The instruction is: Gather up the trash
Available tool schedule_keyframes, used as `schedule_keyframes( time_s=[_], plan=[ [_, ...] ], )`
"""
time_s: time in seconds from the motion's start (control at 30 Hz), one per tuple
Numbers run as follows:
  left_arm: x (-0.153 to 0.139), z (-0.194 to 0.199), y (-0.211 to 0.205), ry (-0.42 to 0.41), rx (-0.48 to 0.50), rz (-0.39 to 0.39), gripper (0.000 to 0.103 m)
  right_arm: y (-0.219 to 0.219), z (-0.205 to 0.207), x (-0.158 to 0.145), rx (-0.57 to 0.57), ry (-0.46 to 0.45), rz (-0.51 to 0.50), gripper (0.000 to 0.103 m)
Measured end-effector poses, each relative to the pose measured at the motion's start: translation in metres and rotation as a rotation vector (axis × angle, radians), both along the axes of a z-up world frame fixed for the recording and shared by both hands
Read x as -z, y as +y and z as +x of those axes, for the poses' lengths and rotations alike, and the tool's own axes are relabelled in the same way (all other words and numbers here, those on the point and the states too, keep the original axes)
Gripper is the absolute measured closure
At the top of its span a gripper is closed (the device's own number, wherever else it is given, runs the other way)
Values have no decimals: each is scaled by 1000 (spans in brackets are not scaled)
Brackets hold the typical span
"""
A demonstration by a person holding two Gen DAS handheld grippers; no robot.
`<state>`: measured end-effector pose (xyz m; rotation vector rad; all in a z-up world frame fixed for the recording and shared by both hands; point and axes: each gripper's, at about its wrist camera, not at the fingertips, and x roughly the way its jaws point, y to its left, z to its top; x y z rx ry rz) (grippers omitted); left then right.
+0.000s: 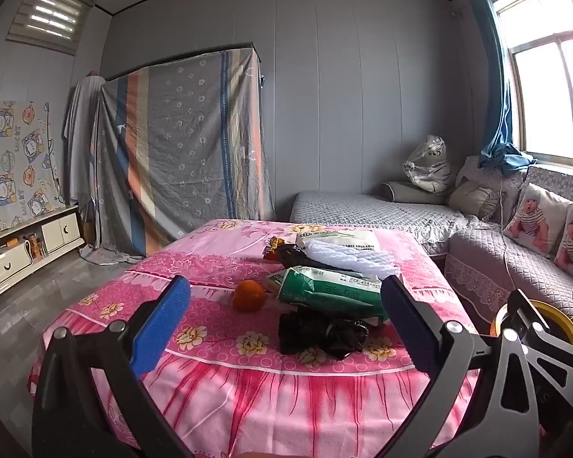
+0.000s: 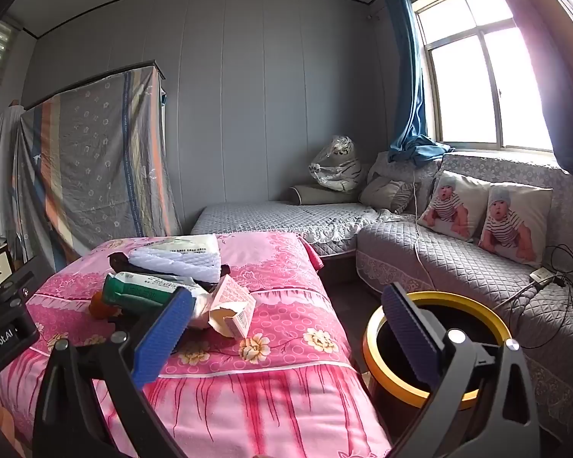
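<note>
Pink flowered cloth covers the table [image 1: 217,389] in front of you and hangs down over its near edge and both sides. Your left tool [image 1: 286,320] stands wide open with nothing between its blue pads, hovering over the near edge and pointing slightly down at the pile. Your right tool [image 2: 286,328] is just as wide and just as empty, set off the table's right side, with one pad over the cloth and the other in front of the bin [image 2: 435,347].

The trash sits bunched toward the middle and far half of the table. Nearest you lies a crumpled black bag [image 1: 321,334], with a green and white packet [image 1: 324,292] resting partly on top of it. An orange [image 1: 249,295] sits alone just left of that packet, with bare cloth all around its left side. Behind them lie a dark wrapper [image 1: 298,255], a white foam sheet [image 1: 347,253] and a flat pale packet [image 1: 340,238] near the far edge. An opened pink carton [image 2: 235,311] lies at the right of the pile, close to the table's right edge.

You have open cloth along the whole near strip and the left half of the table. The bin, black with a yellow rim, stands on the floor just beside the table's right near corner, its mouth open upward. A narrow strip of floor separates the table from the grey quilted sofa [image 2: 458,263] on the right. To the left, the floor [image 1: 38,305] lies open as far as a low white cabinet [image 1: 23,252].
</note>
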<state>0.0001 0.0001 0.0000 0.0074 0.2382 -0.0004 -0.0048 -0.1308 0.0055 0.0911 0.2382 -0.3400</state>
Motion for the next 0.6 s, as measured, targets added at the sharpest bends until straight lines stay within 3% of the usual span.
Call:
schedule_keyframes(
  time_s=[0.6],
  plan=[
    [-1, 2, -1, 5, 1, -3, 8, 2, 2, 0, 1, 8, -7, 7]
  ],
)
